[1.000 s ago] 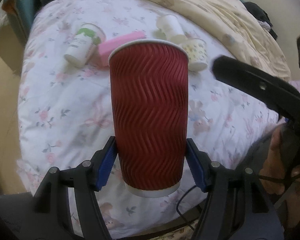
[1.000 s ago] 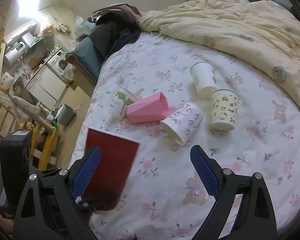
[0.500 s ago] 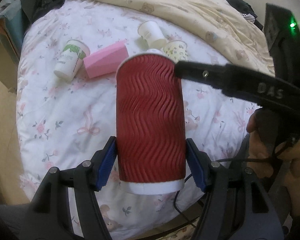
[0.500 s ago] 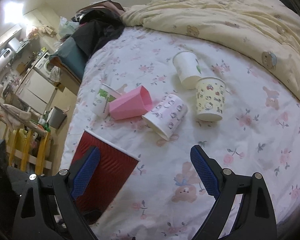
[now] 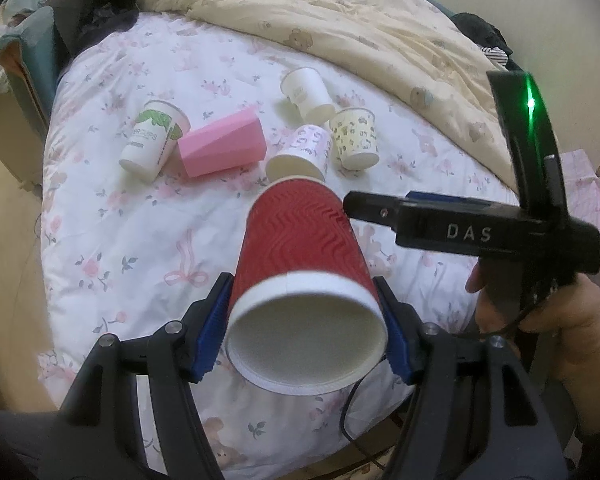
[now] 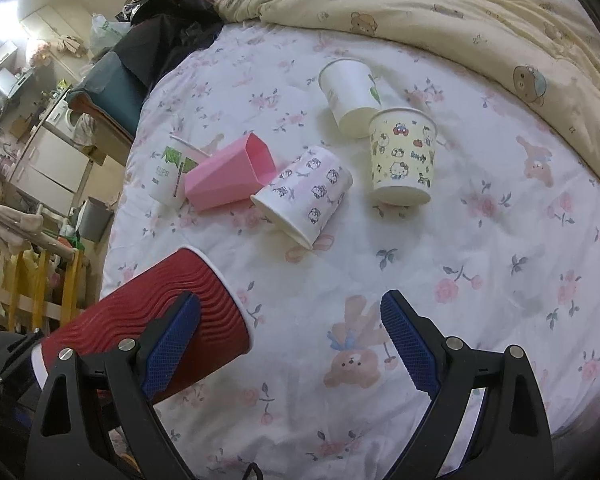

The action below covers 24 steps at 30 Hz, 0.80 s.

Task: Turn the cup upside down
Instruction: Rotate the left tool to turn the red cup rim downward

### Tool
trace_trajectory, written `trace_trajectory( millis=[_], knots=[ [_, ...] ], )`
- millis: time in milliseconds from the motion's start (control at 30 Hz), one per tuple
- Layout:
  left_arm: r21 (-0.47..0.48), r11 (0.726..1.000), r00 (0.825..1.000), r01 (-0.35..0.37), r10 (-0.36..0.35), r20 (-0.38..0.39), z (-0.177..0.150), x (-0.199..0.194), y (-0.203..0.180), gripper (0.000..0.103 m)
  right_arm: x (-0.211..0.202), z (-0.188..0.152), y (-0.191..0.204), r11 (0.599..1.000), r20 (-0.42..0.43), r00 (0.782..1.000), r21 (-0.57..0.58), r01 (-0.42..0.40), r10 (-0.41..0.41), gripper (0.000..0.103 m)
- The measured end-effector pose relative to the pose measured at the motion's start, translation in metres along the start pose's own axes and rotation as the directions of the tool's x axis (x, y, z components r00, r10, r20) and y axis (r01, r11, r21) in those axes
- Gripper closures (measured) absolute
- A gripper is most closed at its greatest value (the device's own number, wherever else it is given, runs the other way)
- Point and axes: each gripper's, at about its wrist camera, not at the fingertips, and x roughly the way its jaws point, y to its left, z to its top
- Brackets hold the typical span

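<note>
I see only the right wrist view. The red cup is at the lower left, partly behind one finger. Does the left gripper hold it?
Observer: Yes. The left gripper is shut on the red cup, with a pad on each side near the base.
Operator: Which end faces that camera?
Observer: The white recessed base. The mouth points away, toward the bed.
Operator: Does my right gripper touch the cup?
Observer: In the left wrist view one of its fingers reaches the cup's upper right edge. I cannot tell whether it touches.
</note>
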Motion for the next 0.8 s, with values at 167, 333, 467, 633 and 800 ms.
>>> trace_trajectory(
  millis=[167, 333, 467, 633, 800],
  knots=[
    [-0.025, 1.000, 1.000, -0.003, 0.004, 0.017, 0.002, -0.004, 0.005, 0.040, 0.006, -0.003, 0.001, 1.000, -0.032, 0.999, -0.002, -0.023, 0.023, 0.009],
    [-0.032, 0.998, 0.999, -0.045, 0.046, 0.010, 0.003, -0.002, 0.009, 0.040, -0.001, -0.001, -0.001, 0.999, -0.004, 0.999, 0.011, -0.034, 0.034, 0.009],
    [-0.074, 0.996, 0.998, -0.059, 0.057, -0.020, 0.009, -0.001, 0.021, 0.039, -0.025, 0.001, -0.003, 0.999, 0.104, 0.994, 0.019, -0.031, 0.029, 0.009],
    [-0.089, 0.989, 0.992, -0.117, 0.111, -0.062, 0.020, -0.001, 0.027, 0.039, -0.059, -0.002, -0.013, 0.998, 0.228, 0.973, 0.065, 0.001, -0.016, 0.009],
    [-0.134, 0.975, 0.978, -0.176, 0.157, -0.137, 0.044, 0.012, 0.034, 0.039, -0.067, -0.001, -0.028, 0.991, 0.228, 0.971, 0.122, 0.048, -0.075, 0.009]
  ],
)
